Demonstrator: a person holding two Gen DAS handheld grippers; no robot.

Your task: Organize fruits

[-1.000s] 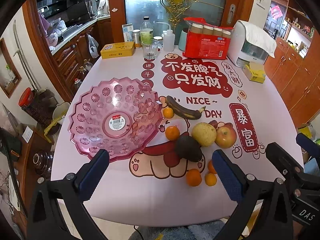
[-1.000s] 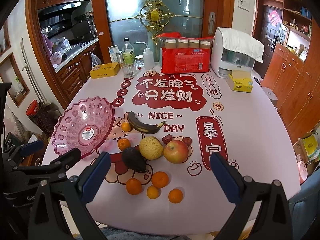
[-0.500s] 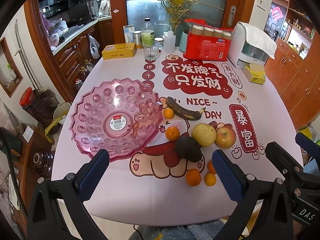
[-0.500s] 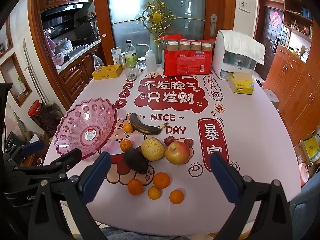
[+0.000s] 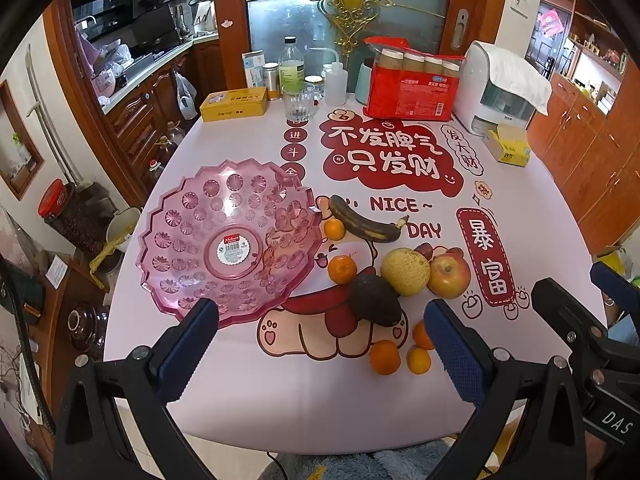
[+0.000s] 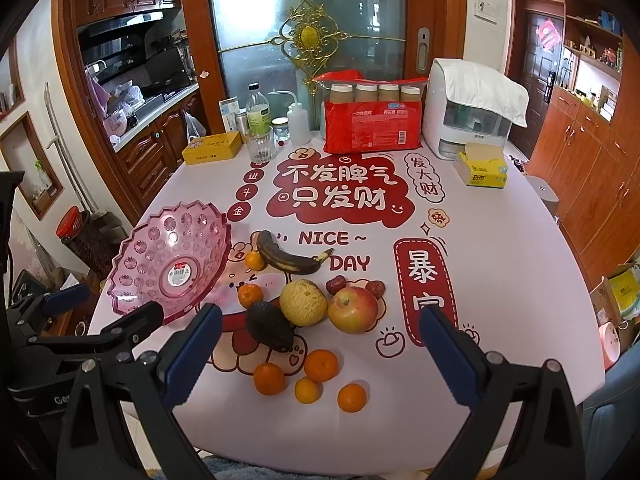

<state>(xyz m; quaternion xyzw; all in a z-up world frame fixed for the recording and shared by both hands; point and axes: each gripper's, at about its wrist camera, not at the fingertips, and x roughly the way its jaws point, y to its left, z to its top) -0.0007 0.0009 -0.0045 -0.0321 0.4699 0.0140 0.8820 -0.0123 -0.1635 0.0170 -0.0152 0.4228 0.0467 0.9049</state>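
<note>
Both tools up over the near edge of the counter (image 6: pixel 500 280), nothing gripped. Left tool (image 5: pixel 320 344) spread wide, blue pads (image 5: pixel 188 344) well apart, hovering in front of the pink plastic fruit bowl (image 5: pixel 192 240), empty but for its label sticker. Right tool (image 6: pixel 316 352) just as wide, likewise holding nothing, looking down on the fruit pile. Fruit all loose on the printed pink cover, right of the bowl and outside it. Blackened banana (image 6: pixel 290 258) farthest back, a small mandarin (image 6: pixel 254 260) at its left end. Another mandarin (image 6: pixel 250 294) closer in, just beside the bowl's rim. Dark avocado (image 6: pixel 268 325) touching the rough yellow pear (image 6: pixel 303 302), red-yellow apple (image 6: pixel 353 309) pressed against the pear's other side. Two red strawberries (image 6: pixel 336 284) tucked behind pear and apple. Nearest the edge, a cluster of four oranges (image 6: pixel 320 366), two bigger, two smaller, close together but mostly apart. At the far end of the counter: yellow tin (image 6: pixel 212 148), clear bottle (image 6: pixel 259 114), squeeze bottle (image 6: pixel 298 120), red pack of cups (image 6: pixel 372 128), white appliance (image 6: pixel 466 112) with a towel draped on top, yellow tissue pack (image 6: pixel 482 168) in front of it.
</note>
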